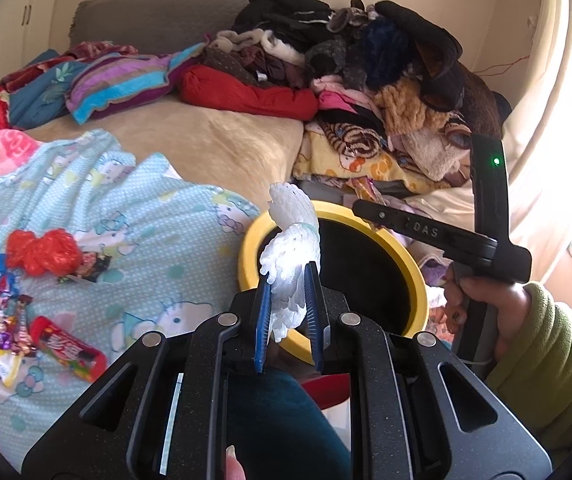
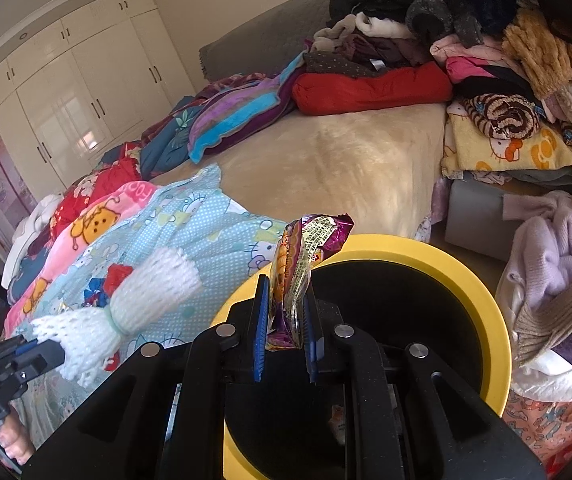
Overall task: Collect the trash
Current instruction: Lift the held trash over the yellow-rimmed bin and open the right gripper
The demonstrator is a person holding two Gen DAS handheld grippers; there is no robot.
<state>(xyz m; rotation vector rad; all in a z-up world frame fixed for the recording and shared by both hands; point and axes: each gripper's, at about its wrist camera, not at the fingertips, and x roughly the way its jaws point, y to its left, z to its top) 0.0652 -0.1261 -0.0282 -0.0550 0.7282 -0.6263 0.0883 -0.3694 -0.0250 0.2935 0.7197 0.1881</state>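
The mouth of the yellow-rimmed bin point(image 2: 498, 320) is unobstructed from above. Far of it, the beige blanket point(image 1: 214, 148) offers bare surface. Left, wrappers point(image 1: 26, 328) litter the blue quilt point(image 1: 146, 240). Right, a clothing pile point(image 1: 386, 80) blocks passage (stacked high).

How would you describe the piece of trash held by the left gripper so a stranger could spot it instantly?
Find the yellow-rimmed bin beside the bed. At its near rim, the left gripper pinches a white foam fruit net. Unlike the colourful wrappers around, it is plain white mesh.

both wrist views close, angled down, sharing yellow bin point(image 1: 248, 248) point(image 2: 498, 320)
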